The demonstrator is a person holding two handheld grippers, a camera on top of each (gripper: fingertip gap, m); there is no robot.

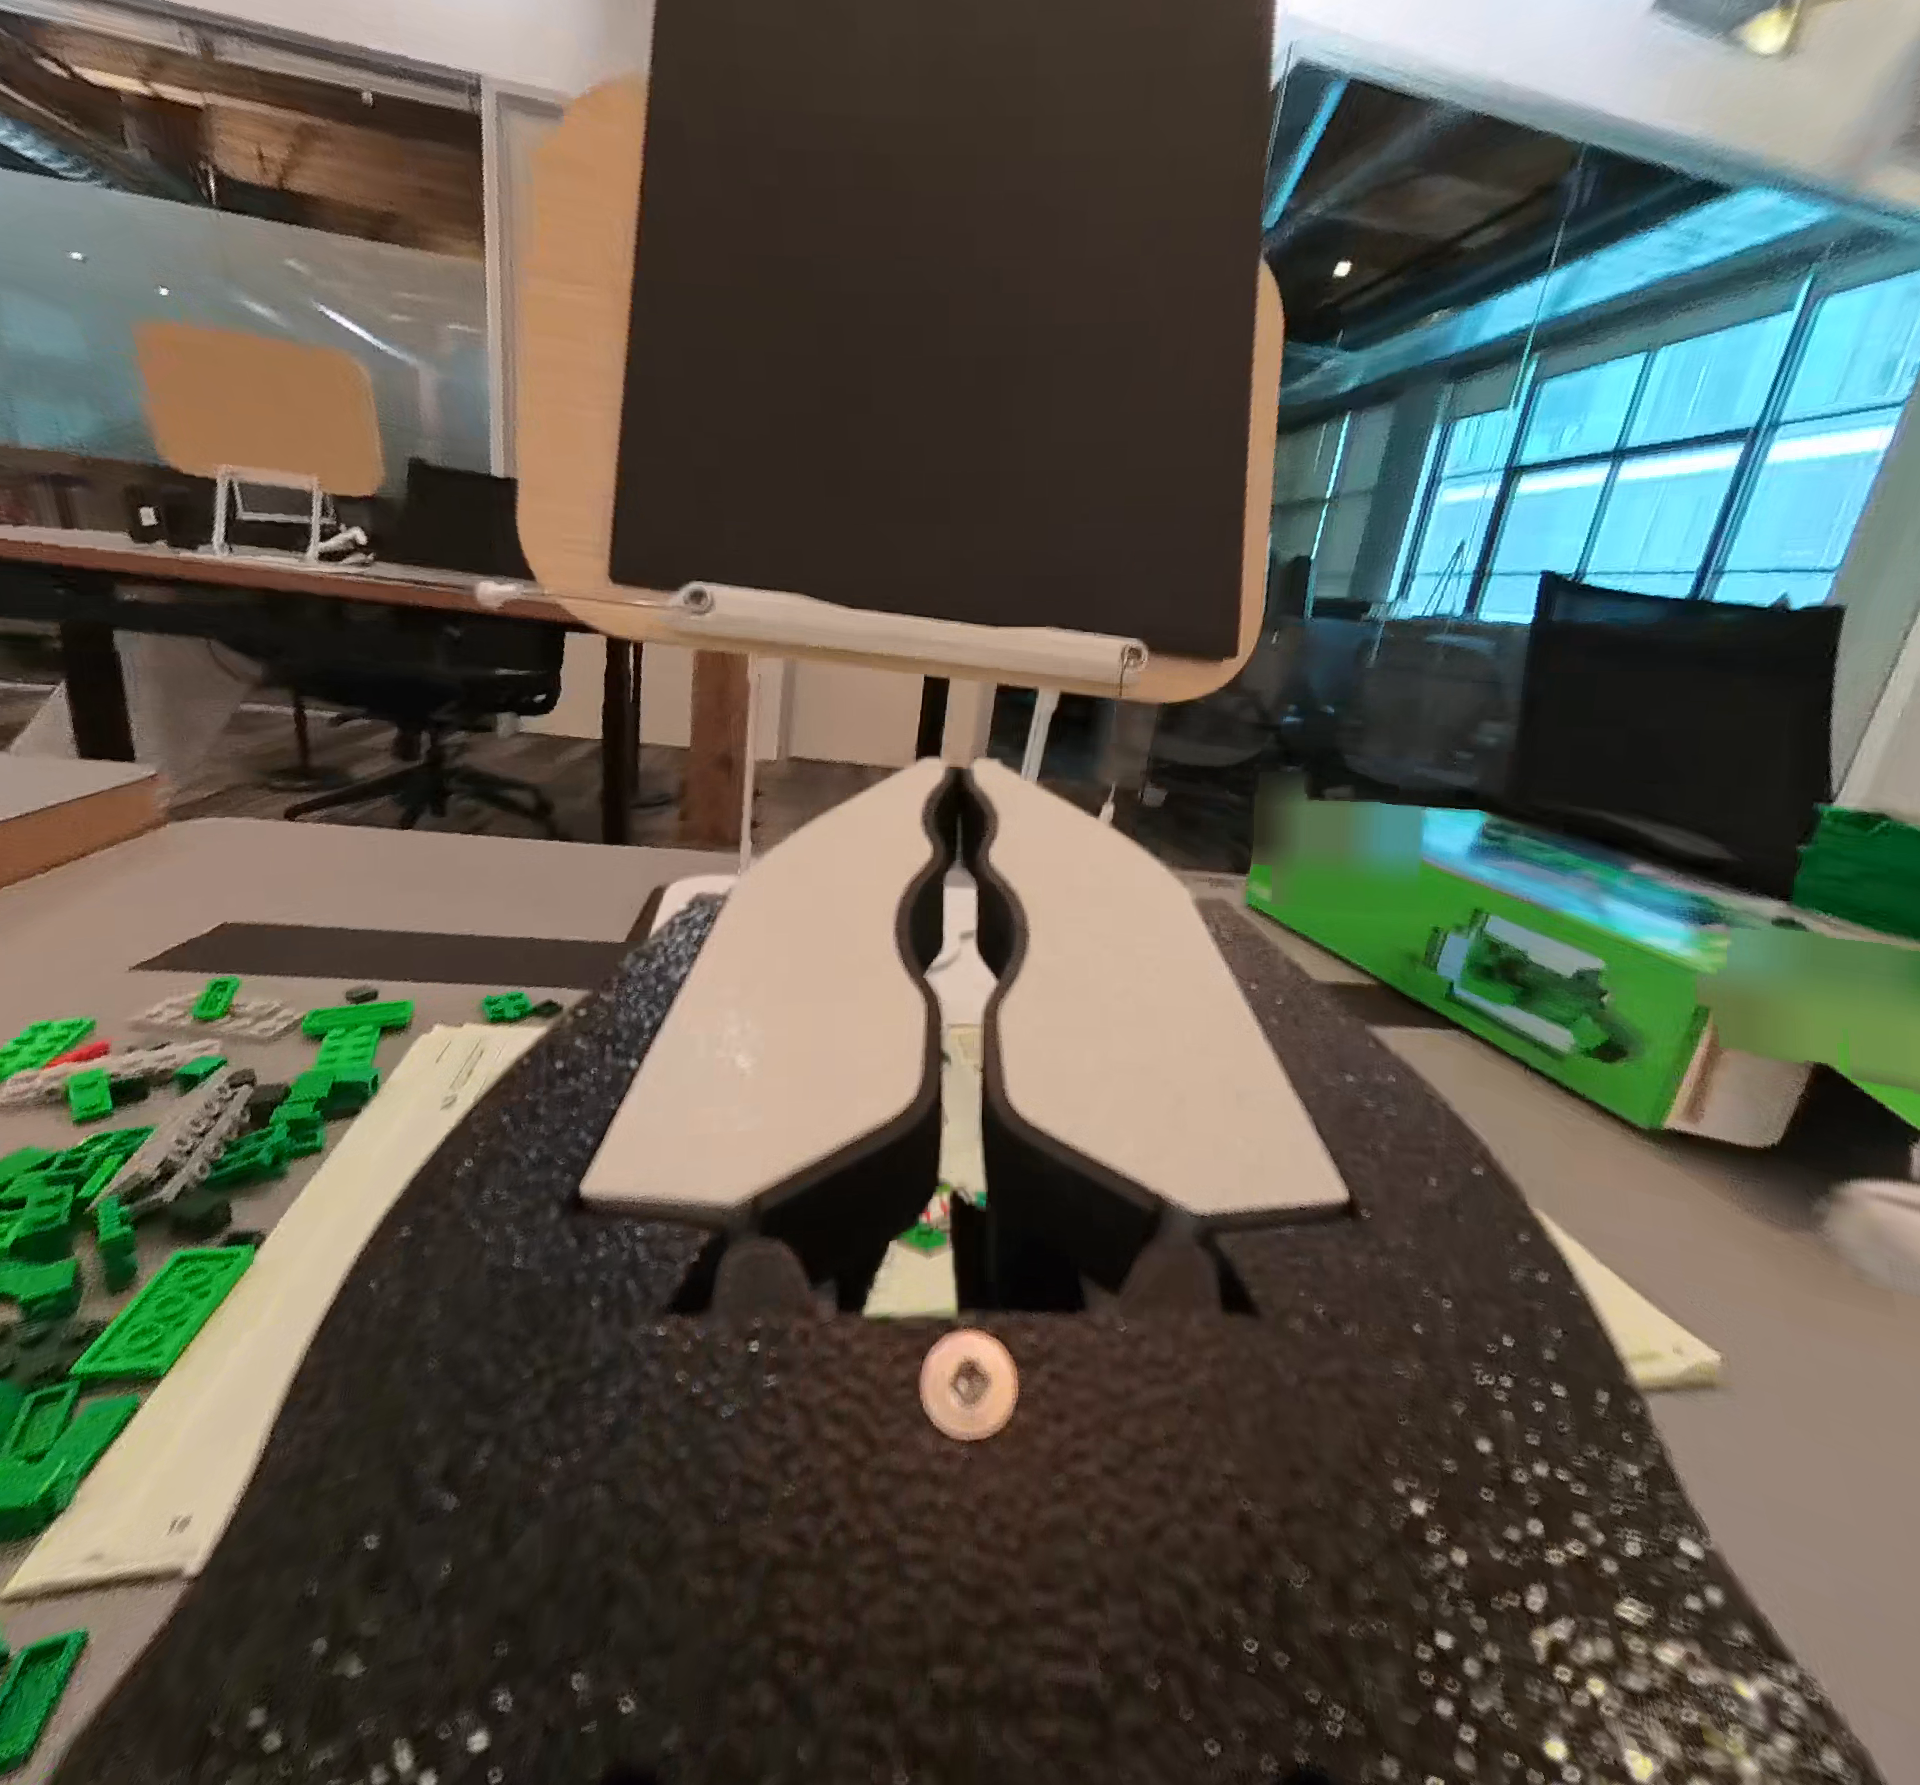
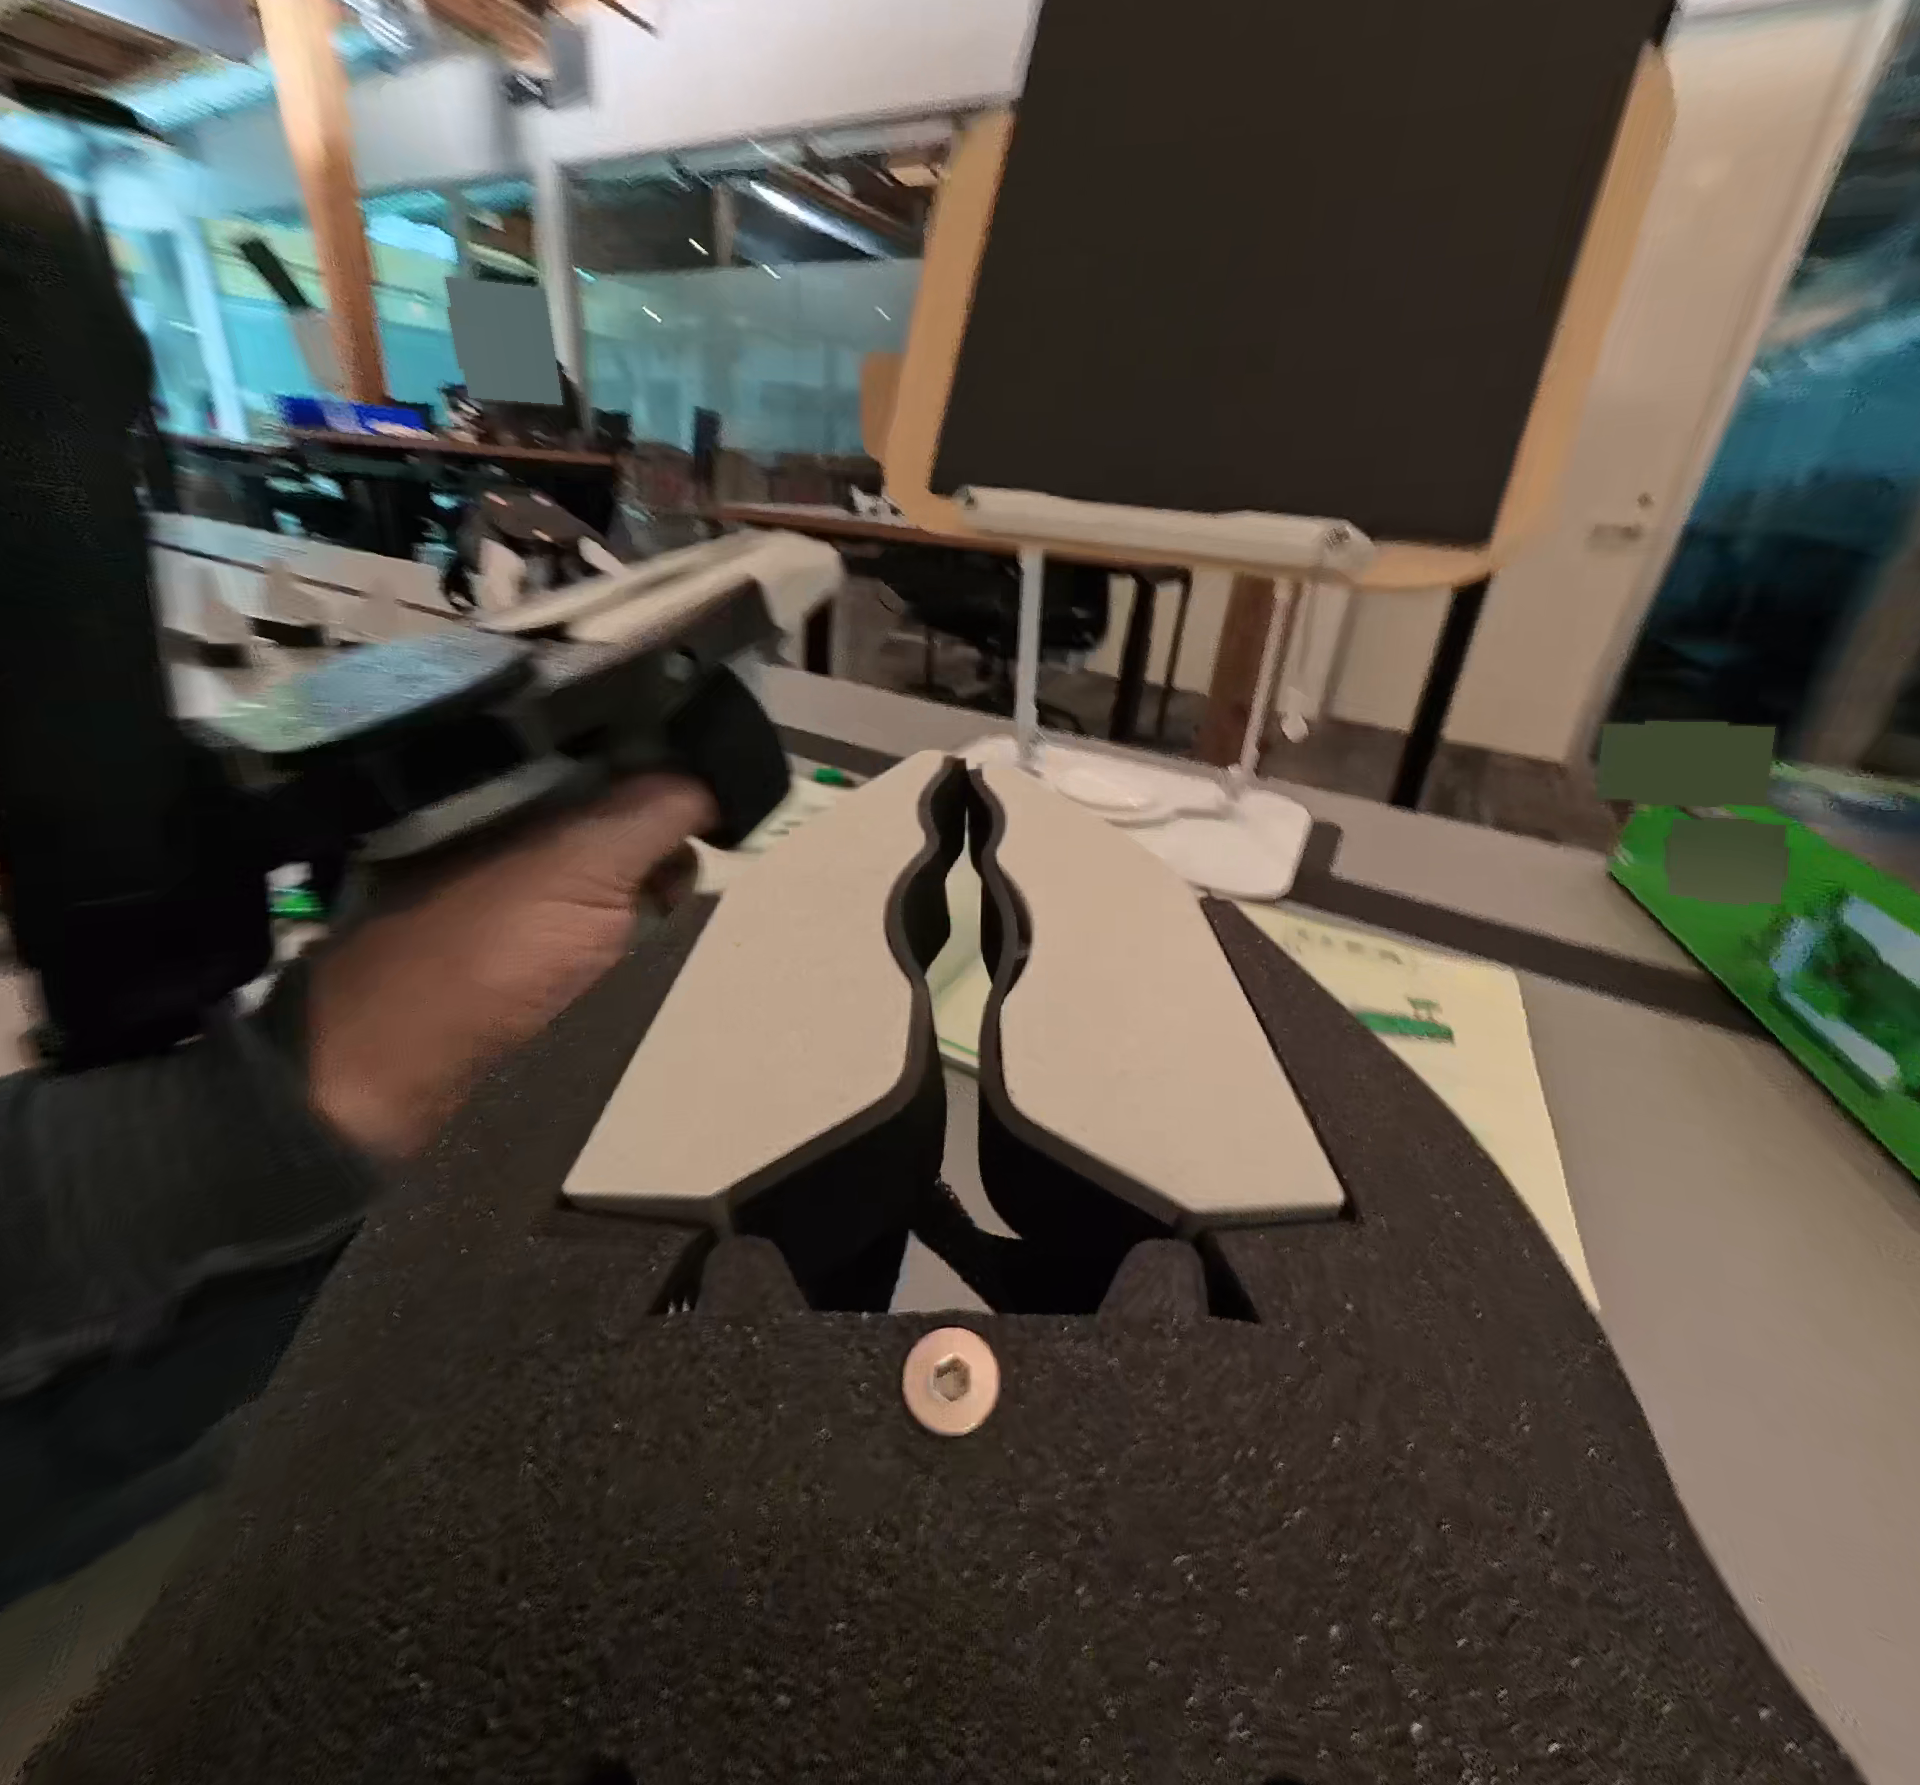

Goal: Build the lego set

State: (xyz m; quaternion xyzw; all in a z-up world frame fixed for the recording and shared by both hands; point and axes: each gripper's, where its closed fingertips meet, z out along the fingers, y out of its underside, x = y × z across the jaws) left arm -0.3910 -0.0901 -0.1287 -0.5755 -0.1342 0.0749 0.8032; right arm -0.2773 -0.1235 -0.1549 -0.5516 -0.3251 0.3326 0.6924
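Several loose green and grey lego pieces (image 1: 156,1143) lie on the grey table at the left of the left wrist view. A pale instruction booklet (image 1: 312,1320) lies under my left gripper (image 1: 961,779), which is shut and empty above it. My right gripper (image 2: 958,769) is also shut and empty, held above the same booklet (image 2: 1392,1008). In the right wrist view a person's hand (image 2: 499,946) holds the left gripper (image 2: 686,592) at the left, pointing right. Both views are blurred.
A dark tablet on a white stand (image 1: 935,281) stands upright at the far middle of the table; it also shows in the right wrist view (image 2: 1299,197). The green lego box (image 1: 1558,987) lies at the right, and shows in the right wrist view (image 2: 1787,946) too.
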